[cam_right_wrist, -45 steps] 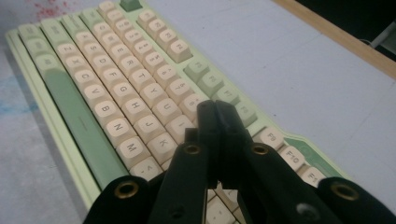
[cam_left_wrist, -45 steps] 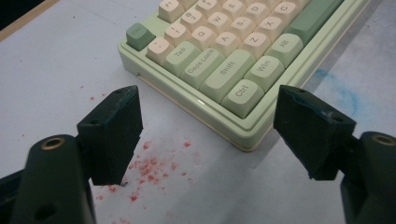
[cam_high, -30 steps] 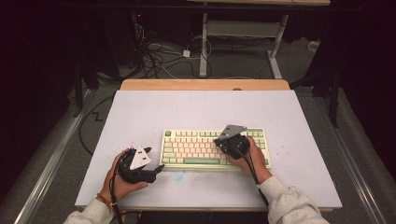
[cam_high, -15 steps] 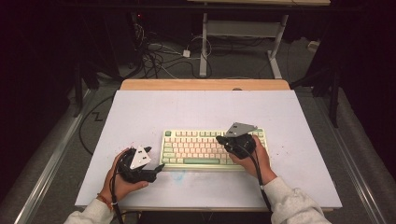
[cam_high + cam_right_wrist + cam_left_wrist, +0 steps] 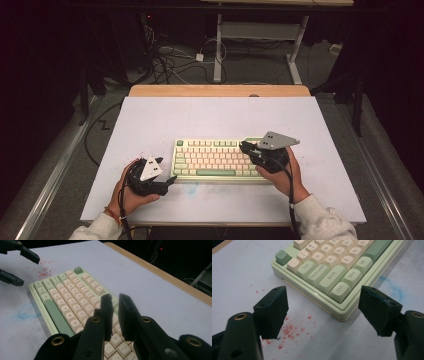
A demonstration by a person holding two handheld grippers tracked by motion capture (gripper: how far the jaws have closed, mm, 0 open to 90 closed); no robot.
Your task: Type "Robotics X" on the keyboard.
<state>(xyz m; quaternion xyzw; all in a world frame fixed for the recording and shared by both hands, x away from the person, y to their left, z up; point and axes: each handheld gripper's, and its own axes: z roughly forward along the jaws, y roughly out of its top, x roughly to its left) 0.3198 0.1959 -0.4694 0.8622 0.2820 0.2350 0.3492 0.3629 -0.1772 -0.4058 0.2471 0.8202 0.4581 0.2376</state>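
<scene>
Right gripper (image 5: 114,298): jaws a narrow gap apart, just been opening, nothing between them, poised above keyboard (image 5: 215,159) right end | Left gripper (image 5: 323,312): jaws spread wide, empty (keyboard's Ctrl corner lies just ahead, between the jaw lines, untouched) | Table (image 5: 200,117): red specks (image 5: 287,328) beneath left gripper.

A dim room; grey floor (image 5: 60,165) strewn with cables (image 5: 170,60); a white desk frame (image 5: 260,35) behind.

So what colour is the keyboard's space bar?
The space bar is a darker sage green than the pale green keyboard case; the right gripper view shows it best.
</scene>
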